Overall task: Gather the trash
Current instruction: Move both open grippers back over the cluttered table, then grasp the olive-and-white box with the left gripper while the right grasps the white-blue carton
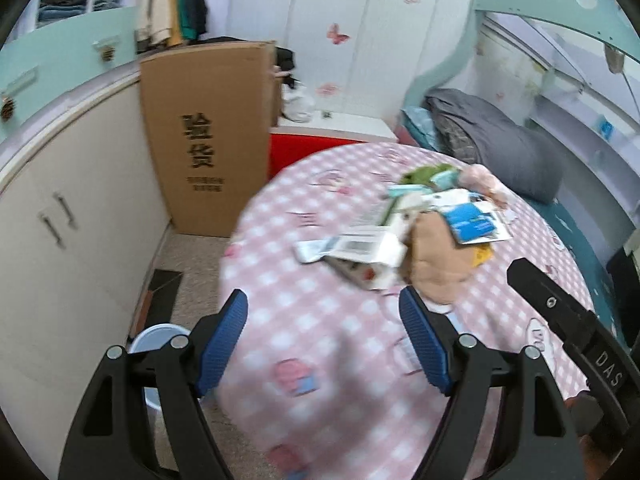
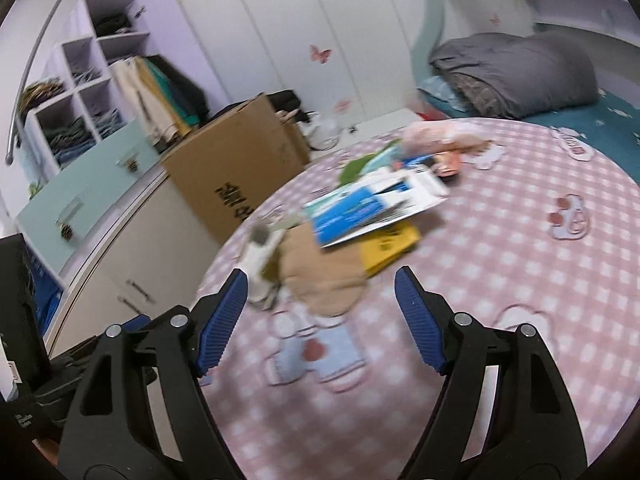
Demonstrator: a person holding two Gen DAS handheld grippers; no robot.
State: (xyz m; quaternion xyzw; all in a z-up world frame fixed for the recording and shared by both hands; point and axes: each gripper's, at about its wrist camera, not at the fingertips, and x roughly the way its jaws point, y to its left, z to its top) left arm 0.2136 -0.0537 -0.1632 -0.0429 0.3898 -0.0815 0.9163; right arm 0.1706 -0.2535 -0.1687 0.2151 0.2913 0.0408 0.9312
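A pile of trash lies on the pink checked blanket point(image 1: 320, 320) on the bed: a white barcoded carton point(image 1: 360, 246), a blue and white package point(image 1: 472, 222), a tan paper piece point(image 1: 436, 264), a yellow card point(image 1: 482, 256) and green wrappers point(image 1: 424, 174). My left gripper point(image 1: 324, 320) is open and empty, just short of the carton. In the right wrist view the blue and white package point(image 2: 372, 208), the yellow card point(image 2: 390, 246), the tan piece point(image 2: 320, 276) and a white carton point(image 2: 260, 256) lie ahead of my right gripper point(image 2: 320, 300), which is open and empty.
A tall cardboard box point(image 1: 208, 136) stands left of the bed beside white cabinets point(image 1: 60, 248). A white bin point(image 1: 156, 340) sits on the floor under my left gripper. A grey folded quilt point(image 1: 492, 140) lies at the head of the bed. The right gripper's black body point(image 1: 568, 320) shows at right.
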